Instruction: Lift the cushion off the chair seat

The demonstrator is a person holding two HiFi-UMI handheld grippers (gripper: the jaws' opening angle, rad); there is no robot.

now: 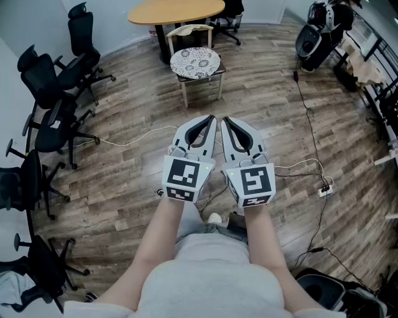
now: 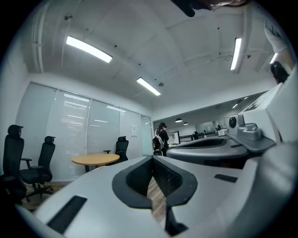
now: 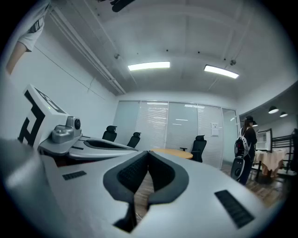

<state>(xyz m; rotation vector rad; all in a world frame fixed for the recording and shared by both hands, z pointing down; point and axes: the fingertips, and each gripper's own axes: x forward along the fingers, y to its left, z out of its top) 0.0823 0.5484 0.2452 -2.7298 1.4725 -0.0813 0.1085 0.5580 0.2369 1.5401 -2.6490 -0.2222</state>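
A round white cushion with a dark lace pattern (image 1: 195,62) lies on the seat of a pale wooden chair (image 1: 186,32) near the top of the head view. My left gripper (image 1: 211,117) and right gripper (image 1: 225,119) are held side by side, level, well short of the chair. Both are shut with nothing between their jaws. In the left gripper view my left gripper (image 2: 152,158) shows its tips touching, and my right gripper (image 3: 148,152) looks the same in its own view. Neither gripper view shows the cushion or the chair.
A round wooden table (image 1: 176,10) stands behind the chair. Several black office chairs (image 1: 51,84) line the left side. Cables (image 1: 309,124) run over the wood floor at the right, with a power strip (image 1: 324,189). A person (image 3: 244,148) stands by desks at the right.
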